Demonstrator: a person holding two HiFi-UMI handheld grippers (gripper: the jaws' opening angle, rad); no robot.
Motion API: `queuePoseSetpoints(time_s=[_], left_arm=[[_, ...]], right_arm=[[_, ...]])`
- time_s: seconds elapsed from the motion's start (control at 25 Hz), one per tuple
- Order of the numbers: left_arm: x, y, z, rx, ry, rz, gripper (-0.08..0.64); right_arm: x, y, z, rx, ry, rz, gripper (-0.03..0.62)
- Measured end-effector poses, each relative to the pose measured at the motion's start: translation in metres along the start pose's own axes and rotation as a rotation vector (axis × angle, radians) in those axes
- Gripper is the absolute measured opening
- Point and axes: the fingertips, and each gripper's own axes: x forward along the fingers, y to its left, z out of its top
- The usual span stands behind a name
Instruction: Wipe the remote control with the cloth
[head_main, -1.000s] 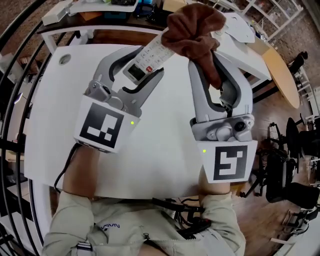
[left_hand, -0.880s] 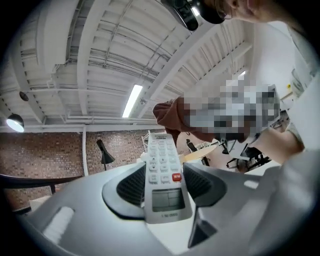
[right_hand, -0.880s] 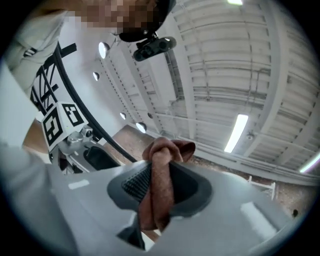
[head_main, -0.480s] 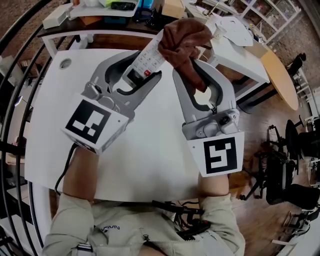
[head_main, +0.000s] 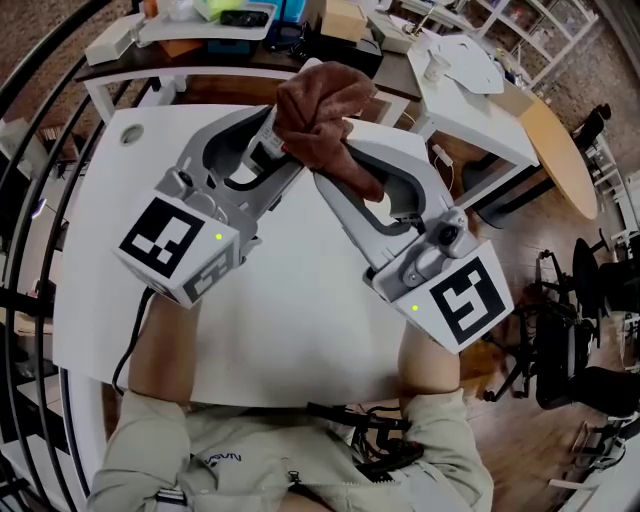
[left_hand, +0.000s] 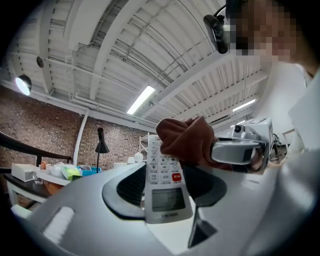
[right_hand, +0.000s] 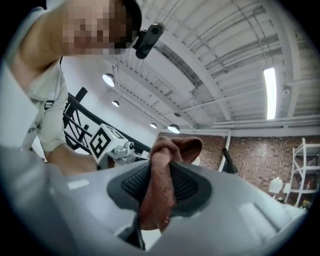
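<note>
Now left claw is clamped on the white remote, held above the counter; right claw is pinched tight on the brown cloth, bunched against the remote's far end.

Left gripper grips remote; right gripper holds brown cloth over it, above white table.

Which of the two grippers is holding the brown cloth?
The right gripper: the brown cloth is pinched between its fingers, while the left gripper grips the white remote control.
</note>
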Motion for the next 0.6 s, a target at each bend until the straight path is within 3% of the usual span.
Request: queuePoseSetpoints(time_s=[0.08, 0.16, 0.4, 0.48, 0.6], left_arm=[[-0.001, 0.002, 0.002, -0.045, -0.015, -0.017, 0.242], [-0.003, 0.003, 0.004, -0.091, -0.031, -0.035, 0.242], [-0.005, -0.002, 0.012, -0.213, -0.083, -0.105, 0.242], [-0.006, -0.006, 0.015, -0.248, -0.103, -0.149, 0.242], [-0.007, -0.013, 0.019, -0.287, -0.126, -0.205, 0.242]], right_arm=[[-0.002, -0.004, 0.006, 0.033, -0.039, -0.001, 0.101], [-0.008, -0.016, 0.016, 0.05, -0.101, -0.054, 0.101], [-0.046, -0.069, 0.031, 0.09, -0.257, -0.327, 0.101], [-0.047, -0.075, 0.027, 0.123, -0.257, -0.34, 0.101], [-0.038, -0.068, 0.022, 0.124, -0.229, -0.291, 0.101]])
